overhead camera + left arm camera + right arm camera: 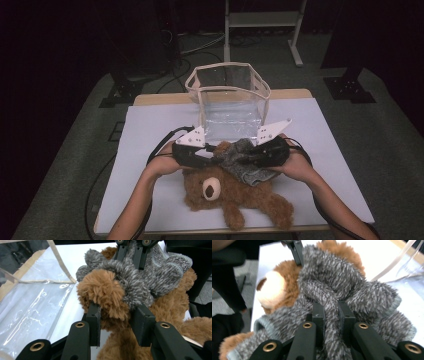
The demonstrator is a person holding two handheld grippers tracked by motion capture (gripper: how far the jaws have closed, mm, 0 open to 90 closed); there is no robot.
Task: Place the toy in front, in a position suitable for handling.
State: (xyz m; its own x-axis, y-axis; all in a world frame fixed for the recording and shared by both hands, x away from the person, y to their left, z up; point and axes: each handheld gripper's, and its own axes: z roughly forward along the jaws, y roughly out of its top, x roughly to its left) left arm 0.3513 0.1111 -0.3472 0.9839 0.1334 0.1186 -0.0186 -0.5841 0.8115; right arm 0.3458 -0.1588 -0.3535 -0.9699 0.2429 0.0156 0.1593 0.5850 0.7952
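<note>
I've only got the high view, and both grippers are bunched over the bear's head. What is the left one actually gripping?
Observer: The left gripper is shut on a brown tuft of the bear, with the grey cloth draped over it.
Operator: And the right one?
Observer: The right gripper pinches a fold of the cloth alone; the fold runs down between its jaws.
Operator: Is that cloth just a rag?
Observer: Probably not. The right gripper view shows a stitched hem along its edge, like a small garment.
</note>
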